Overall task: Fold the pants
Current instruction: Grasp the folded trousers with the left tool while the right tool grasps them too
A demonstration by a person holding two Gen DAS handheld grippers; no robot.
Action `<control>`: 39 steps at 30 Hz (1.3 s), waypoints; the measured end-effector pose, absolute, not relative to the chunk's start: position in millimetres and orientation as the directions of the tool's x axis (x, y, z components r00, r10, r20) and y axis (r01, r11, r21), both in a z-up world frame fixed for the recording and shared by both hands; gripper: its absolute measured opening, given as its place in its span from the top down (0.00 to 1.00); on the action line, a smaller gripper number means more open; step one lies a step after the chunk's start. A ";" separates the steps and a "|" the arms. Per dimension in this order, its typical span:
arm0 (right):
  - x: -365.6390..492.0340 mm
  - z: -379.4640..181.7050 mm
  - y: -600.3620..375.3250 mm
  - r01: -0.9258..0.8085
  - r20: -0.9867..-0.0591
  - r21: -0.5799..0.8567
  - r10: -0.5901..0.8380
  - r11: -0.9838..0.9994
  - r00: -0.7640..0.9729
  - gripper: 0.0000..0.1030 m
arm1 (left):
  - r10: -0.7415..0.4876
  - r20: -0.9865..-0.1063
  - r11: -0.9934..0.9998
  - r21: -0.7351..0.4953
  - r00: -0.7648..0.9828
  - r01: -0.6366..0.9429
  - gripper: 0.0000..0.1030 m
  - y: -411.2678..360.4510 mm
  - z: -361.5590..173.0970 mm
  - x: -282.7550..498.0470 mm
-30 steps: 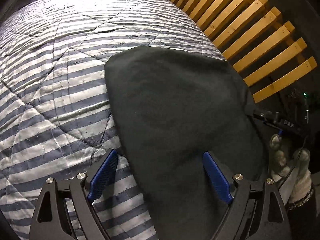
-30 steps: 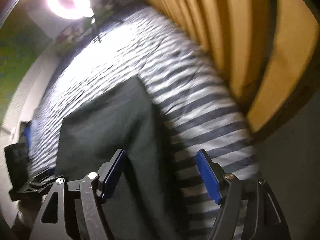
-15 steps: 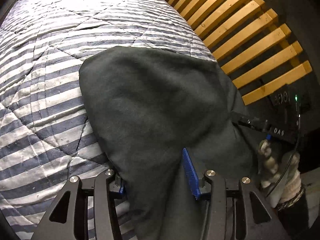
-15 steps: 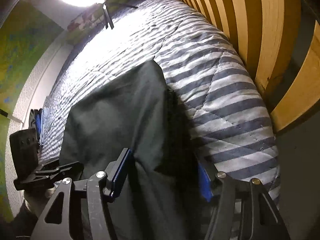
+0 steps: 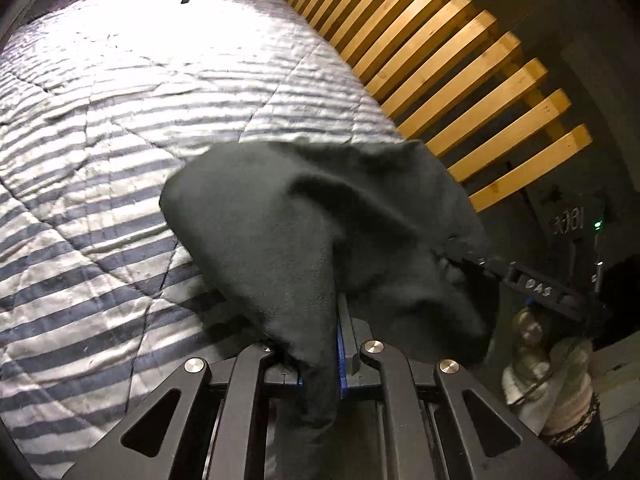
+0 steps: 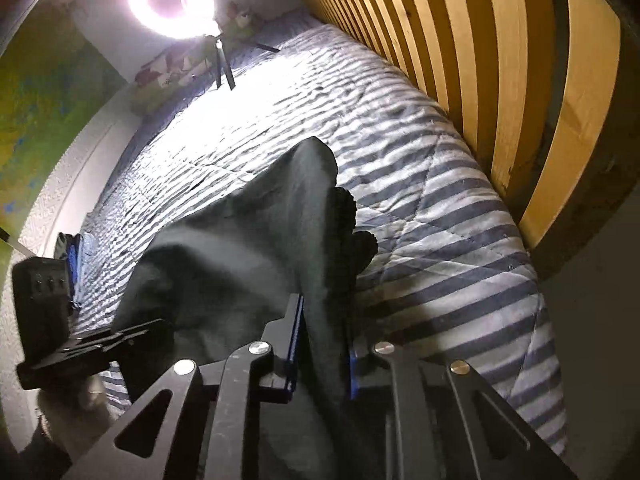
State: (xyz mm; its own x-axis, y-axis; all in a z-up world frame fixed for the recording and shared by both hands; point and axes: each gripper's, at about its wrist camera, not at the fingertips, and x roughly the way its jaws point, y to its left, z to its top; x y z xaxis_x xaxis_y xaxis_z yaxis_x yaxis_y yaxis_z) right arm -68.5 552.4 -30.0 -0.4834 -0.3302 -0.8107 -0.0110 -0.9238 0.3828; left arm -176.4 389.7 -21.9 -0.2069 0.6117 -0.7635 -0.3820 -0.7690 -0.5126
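The left gripper [image 5: 320, 344] and right gripper [image 6: 320, 344] each pinch the near edge of the dark pants [image 5: 320, 220], 2 thin bites; I judge that a sharp lift could slip the cloth from either, or uneven pulls could skew the fold. Beyond the fingers [image 6: 294, 332] the pants rise bunched, then trail onto the striped quilt [image 5: 100, 160]; wooden slats [image 5: 460, 80] lie farther off.

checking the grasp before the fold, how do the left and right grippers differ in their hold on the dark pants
The left gripper pinches the dark fabric pants with its blue pads nearly touching; the right gripper holds a thicker bunch, its pads further apart. The left grips the edge over the striped quilt; the right grips nearer the wooden slats. Both are shut on the pants.
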 end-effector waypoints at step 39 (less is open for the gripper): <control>-50.8 121.9 47.5 0.579 -0.503 0.537 -0.784 -0.614 -0.364 0.86 | 0.170 -0.583 -0.943 -0.331 -0.795 0.042 0.90 -213.9 218.6 -58.6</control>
